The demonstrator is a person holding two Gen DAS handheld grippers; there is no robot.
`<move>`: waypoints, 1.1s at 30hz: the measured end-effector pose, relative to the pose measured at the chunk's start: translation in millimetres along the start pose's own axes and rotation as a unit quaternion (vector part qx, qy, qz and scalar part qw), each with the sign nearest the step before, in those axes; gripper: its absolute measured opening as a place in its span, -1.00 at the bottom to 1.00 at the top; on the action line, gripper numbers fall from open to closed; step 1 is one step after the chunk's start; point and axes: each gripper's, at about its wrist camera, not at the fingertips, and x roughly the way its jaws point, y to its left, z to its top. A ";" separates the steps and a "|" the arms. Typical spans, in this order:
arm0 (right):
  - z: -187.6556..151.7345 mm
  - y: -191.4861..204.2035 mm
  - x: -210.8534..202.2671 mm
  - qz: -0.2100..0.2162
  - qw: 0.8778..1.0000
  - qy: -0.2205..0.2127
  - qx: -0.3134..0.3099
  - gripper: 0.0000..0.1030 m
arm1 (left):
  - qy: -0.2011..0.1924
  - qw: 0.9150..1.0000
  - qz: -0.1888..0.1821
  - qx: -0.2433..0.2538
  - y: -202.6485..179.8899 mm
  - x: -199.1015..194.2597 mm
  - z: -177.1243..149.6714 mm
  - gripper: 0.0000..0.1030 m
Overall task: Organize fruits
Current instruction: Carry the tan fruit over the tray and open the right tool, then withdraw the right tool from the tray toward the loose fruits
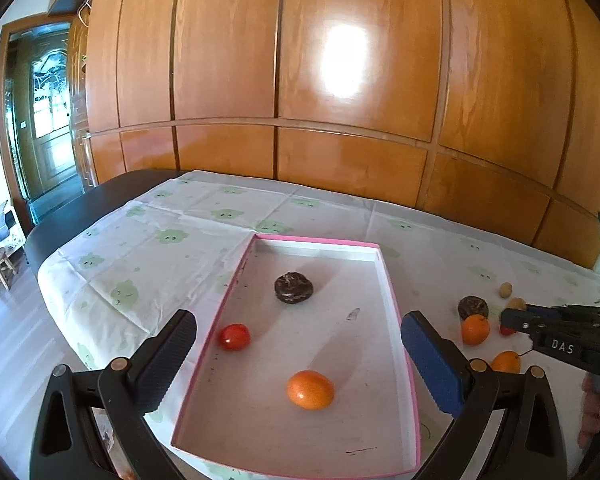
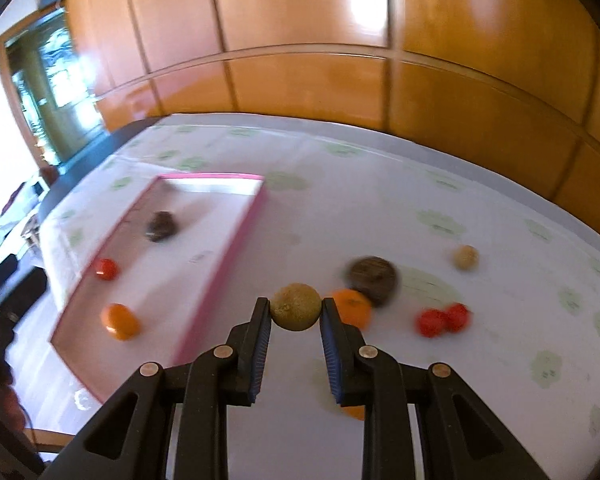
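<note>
The right gripper (image 2: 296,313) pinches a small round tan-brown fruit (image 2: 296,306) between the tips of its fingers, out on the cloth-covered surface (image 2: 500,320) and just to the right of the shallow white tray with the pink rim (image 2: 236,258). The move ahead turns on that one relation: the tray lies to the left of the held fruit, past its raised right wall, so the carry likely needs height before going across. The fruit is near-spherical, with no long axis to mind. The left gripper (image 1: 298,330) hovers over the tray with fingers spread wide and empty, above an oval orange fruit (image 1: 310,389), a small red tomato (image 1: 234,336) and a dark wrinkled fruit (image 1: 293,287).
</note>
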 end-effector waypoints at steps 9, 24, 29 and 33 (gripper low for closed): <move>12.2 47.3 5.0 0.049 0.998 -0.010 -0.036 -0.52 | -0.002 1.000 0.007 -0.016 13.8 0.2 1.2 0.99; 49.8 92.7 46.9 0.093 0.994 0.009 -0.051 -0.50 | 0.006 0.999 0.018 -0.037 28.3 7.8 4.0 0.99; 55.1 99.4 54.6 0.095 0.994 0.014 -0.051 -0.42 | 0.012 0.999 0.025 -0.044 34.7 11.9 2.6 0.99; 50.2 99.4 51.1 0.094 0.994 0.014 -0.054 -0.41 | 0.016 0.998 0.028 -0.048 38.0 14.8 1.5 0.99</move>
